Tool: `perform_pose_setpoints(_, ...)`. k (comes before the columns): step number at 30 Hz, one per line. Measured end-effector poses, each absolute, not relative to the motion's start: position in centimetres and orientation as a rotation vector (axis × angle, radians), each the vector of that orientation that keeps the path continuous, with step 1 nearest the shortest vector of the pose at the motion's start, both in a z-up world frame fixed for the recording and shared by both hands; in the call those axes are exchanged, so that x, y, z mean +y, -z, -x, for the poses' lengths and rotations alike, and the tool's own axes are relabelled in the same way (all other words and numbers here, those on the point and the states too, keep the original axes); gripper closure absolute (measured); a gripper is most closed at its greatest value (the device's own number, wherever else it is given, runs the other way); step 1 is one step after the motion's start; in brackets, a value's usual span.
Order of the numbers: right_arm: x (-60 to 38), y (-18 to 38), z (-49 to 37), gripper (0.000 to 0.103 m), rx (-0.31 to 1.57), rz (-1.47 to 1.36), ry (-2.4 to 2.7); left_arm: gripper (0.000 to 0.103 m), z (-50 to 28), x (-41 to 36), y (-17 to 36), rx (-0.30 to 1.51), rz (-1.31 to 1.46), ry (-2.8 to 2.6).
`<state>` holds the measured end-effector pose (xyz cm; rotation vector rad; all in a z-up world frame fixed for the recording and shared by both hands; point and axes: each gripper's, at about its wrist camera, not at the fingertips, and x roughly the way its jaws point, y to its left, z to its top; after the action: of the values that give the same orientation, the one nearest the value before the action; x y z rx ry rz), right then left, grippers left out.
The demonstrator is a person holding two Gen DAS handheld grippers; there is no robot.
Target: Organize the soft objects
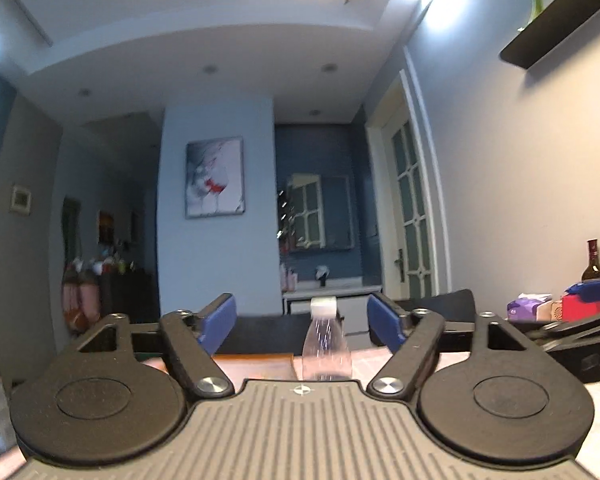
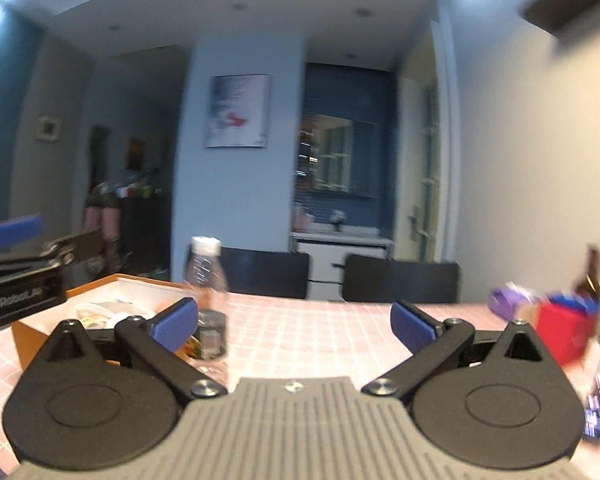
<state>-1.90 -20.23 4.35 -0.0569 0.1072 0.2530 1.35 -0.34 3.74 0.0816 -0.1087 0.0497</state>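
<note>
From the left wrist: left gripper (image 1: 302, 320) spread wide, ribbed blue pads (image 1: 222, 317) well apart, nothing held or touched. Between them, farther off, a clear plastic bottle (image 1: 326, 350) with a white cap, upright on the table (image 1: 256, 365), smooth and slightly blurred. Table surface partly brown, partly pale tiled, mostly hidden behind the grey ridged gripper body. Beyond its far edge, dark chair backs (image 1: 268, 334). At far right, a dark wine bottle (image 1: 593, 264), a purple soft pack (image 1: 526, 306) and a red box (image 1: 578, 306), near the wall. From the right wrist, blurred: right gripper (image 2: 296, 326) likewise wide open, blue pads (image 2: 174, 324) clasping nothing. Clear bottle (image 2: 208, 300) just beside the left-hand pad, contact impossible to tell. Behind that pad, an open orange box (image 2: 100, 286) with white inner walls, pale soft items (image 2: 100, 312) bunched inside, shapes unclear. Pink checked tabletop (image 2: 312, 332) open and bare between the pads up to the far edge by two black chairs (image 2: 400, 282). Purple pack (image 2: 508, 300) and red box (image 2: 560, 332) at right, near the table's edge. Other gripper's black body (image 2: 20, 280) at far left, over the box's side.
</note>
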Motion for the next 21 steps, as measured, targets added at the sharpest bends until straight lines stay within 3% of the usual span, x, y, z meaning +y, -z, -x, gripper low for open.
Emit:
perform_pose_setpoints(3,-21.5,-2.6,2.8,0.003,0.124,0.006,-0.188,0.002,-1.2,-0.7,-2.2,-0.067,-0.065,-0.08)
perform_pose_setpoints(12,-21.9,2.8,1.1,0.003,0.283,-0.123,-0.134,0.002,-1.0,0.4,1.5,0.091,0.012,-0.102)
perform_pose_setpoints(21,-20.7,5.8,0.5,0.003,0.352,-0.067,-0.14,0.002,-0.6,0.6,4.0,0.244,0.011,-0.117)
